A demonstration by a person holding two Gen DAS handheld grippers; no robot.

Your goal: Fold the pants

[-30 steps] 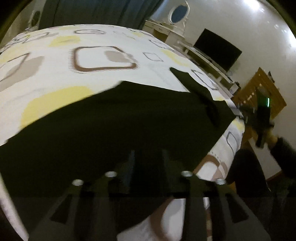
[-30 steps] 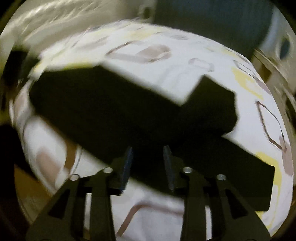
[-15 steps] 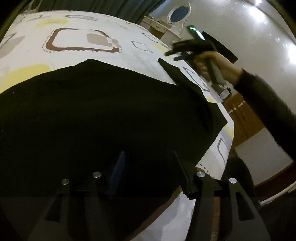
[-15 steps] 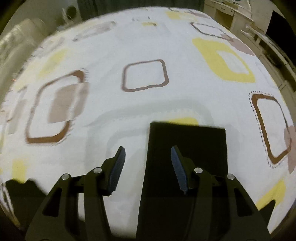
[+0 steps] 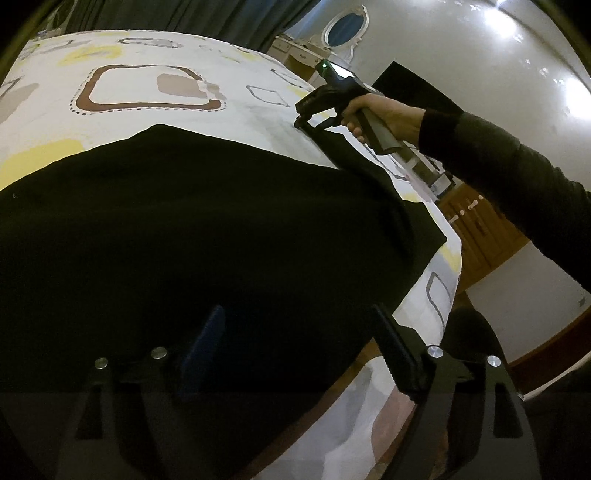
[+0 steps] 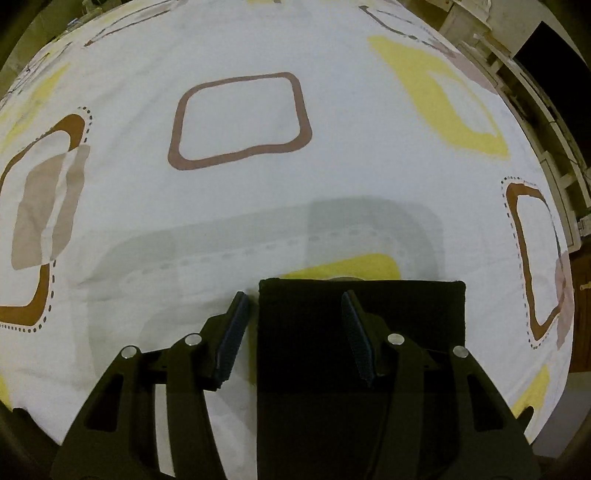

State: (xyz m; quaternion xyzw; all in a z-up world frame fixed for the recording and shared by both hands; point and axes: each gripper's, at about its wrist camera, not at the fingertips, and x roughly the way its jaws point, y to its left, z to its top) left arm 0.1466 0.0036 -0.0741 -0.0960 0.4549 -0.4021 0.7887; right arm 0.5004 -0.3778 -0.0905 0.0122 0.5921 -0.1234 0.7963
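Black pants (image 5: 207, 236) lie spread flat on the patterned bed sheet (image 5: 147, 88). My left gripper (image 5: 295, 332) hovers low over their near edge, its jaws opening wide, with cloth below them but not pinched. In the left wrist view a hand in a dark sleeve holds my right gripper (image 5: 301, 122) down at the far leg end. In the right wrist view that leg end (image 6: 369, 332) is a black rectangle. My right gripper (image 6: 295, 314) straddles its left edge, one finger over the sheet (image 6: 240, 122) and the other over the cloth. The jaws are closing and the pads do not press on the cloth.
The bed's edge (image 5: 443, 288) drops off at the right. Beyond it stand a wooden cabinet (image 5: 480, 229), a dark screen (image 5: 417, 88) and a white dresser with an oval mirror (image 5: 347, 22). White furniture (image 6: 517, 74) lines the bed's far side.
The left jaws have spread much wider over the pants. My right gripper swung from the near side across the bed and came down over the far leg end.
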